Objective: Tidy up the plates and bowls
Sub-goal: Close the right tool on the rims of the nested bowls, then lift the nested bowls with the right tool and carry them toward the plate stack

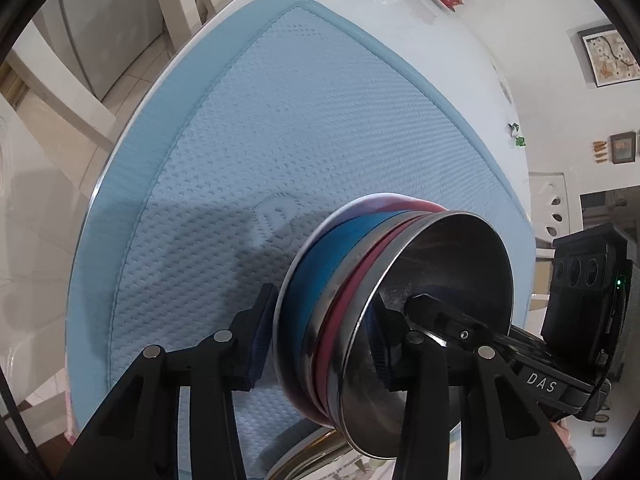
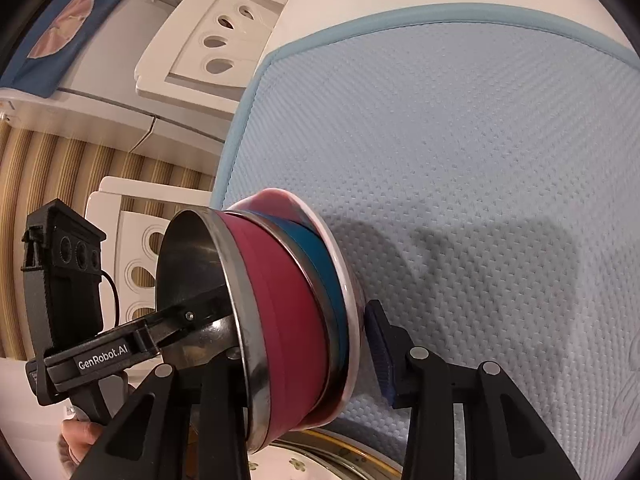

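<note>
- One stack of nested bowls [image 1: 384,312] sits in the lower middle of both wrist views, over the blue textured mat [image 1: 280,140].
- Counted from the rims in the left wrist view, the stack has about five pieces: a steel bowl [image 1: 436,280] with its open mouth to the right, a dark red bowl [image 1: 344,328], a second steel rim, a blue bowl [image 1: 316,276], and a pale pink-white bowl [image 1: 368,202] on the outside. The exact count is not sure, because the rims overlap.
- There are two hand-held grippers, one on each side of the stack.
- The left hand-held gripper [image 1: 320,336] stands at a narrow opening around the rims: one blue-padded finger is outside the pale bowl, the other is inside the steel bowl. The outer pad seems to touch; I cannot tell this for sure.
- The right hand-held gripper [image 2: 304,356] reaches from the opposite side. One finger is inside the steel bowl, but its outer pad stands a little apart from the pale rim, so it does not clamp.
- At the bottom edge, one plate with a gold rim [image 2: 320,460] lies under the stack.
- The mat lies on a white counter [image 1: 460,60].
- A person's hand [image 2: 76,448] shows at the lower left of the right wrist view.
</note>
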The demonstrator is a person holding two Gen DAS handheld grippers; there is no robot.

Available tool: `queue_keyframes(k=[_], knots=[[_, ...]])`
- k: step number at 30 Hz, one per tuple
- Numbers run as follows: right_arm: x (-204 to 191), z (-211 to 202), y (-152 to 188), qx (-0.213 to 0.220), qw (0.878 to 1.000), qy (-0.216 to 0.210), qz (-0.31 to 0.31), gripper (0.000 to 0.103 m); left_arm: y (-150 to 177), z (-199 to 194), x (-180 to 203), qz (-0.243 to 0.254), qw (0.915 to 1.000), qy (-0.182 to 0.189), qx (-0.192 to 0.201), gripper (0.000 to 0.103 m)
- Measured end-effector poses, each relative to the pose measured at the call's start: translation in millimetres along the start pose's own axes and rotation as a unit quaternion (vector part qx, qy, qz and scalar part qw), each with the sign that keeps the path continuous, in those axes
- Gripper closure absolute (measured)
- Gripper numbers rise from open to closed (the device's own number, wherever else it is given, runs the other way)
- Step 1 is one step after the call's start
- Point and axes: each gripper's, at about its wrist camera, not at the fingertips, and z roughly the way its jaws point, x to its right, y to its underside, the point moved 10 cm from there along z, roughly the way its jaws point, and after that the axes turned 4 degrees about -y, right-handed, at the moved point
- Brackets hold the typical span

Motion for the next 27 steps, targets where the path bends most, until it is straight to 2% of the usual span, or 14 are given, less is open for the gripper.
queue_keyframes(k=[5,13,21,24,27], knots=[[-0.6,-8.8,0.4,0.008,0.999,0.022,-0.023,0.068,1.8,-3.1,3.8,0.026,0.9994,-0.024,0.000,0.064],[-1.3,-14.2,3.5,0.004,1.000,0.006,0.000,0.068,-3.0,-8.8,14.3,0.029,0.9990,-0.035,0.008,0.064],[-1.6,-18.8,6.2,0.005,1.000,0.004,0.019,0.068,-2.1,-8.3,13.6,0.011,0.9991,-0.042,-0.001,0.064],[4.2,-13.3,8.7,0.001,1.000,0.006,0.030,0.068,2.3,0.1,9.1,-0.006,0.9993,-0.036,-0.010,0.063],[3.8,-10.3,7.8,0.004,0.999,-0.012,0.042,0.067,3.3,-0.2,4.2,-0.017,0.9996,-0.023,-0.003,0.062]])
